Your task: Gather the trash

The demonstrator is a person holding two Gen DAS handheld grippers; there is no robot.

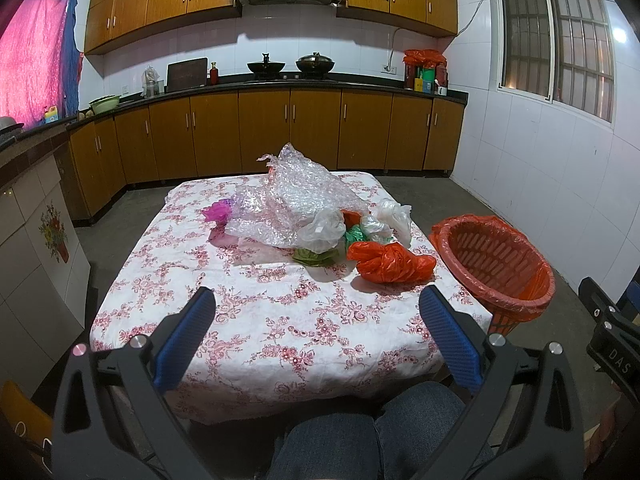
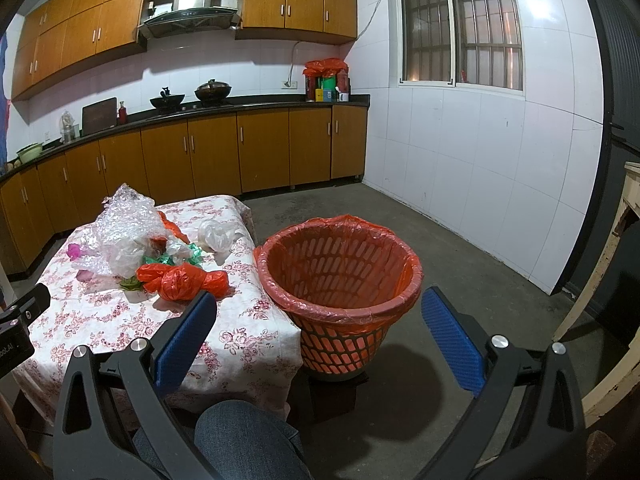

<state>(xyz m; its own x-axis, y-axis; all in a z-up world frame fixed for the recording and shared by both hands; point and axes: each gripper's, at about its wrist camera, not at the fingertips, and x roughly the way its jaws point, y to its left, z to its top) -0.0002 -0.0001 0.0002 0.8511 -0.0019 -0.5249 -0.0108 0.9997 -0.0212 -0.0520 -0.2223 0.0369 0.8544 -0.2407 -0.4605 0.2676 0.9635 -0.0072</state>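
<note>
Trash is heaped on the far half of a table (image 1: 168, 280) that is covered with a pink floral cloth. The largest piece, a crumpled sheet of clear bubble wrap (image 1: 296, 192), is piled toward the far edge, and a small magenta scrap (image 1: 216, 213) is seen touching its left side. Nearer the right edge, a translucent white bag (image 1: 326, 232) and a second white bag (image 1: 394, 214) are bunched together, with a green wrapper (image 1: 356, 236) wedged between them and an olive-green scrap (image 1: 314, 257) lying just in front. A knotted orange plastic bag (image 1: 388, 264) is found closest to the near edge of the heap, just beside the table's right edge.

An orange slotted wastebasket (image 2: 340, 276) lined with an orange bag is placed on a dark stand on the floor, right against the table's right side; nothing can be seen inside it.

The left gripper (image 1: 318, 300) is held above the near edge of the table, its blue-padded fingers (image 1: 186, 332) spread wide apart with nothing between them. The right gripper (image 2: 318, 300) is held near the table's near right corner, aimed over the wastebasket, its fingers (image 2: 452, 340) likewise spread wide and holding nothing. Denim-clad knees (image 1: 360, 432) of the person are seen below the near edge.
</note>
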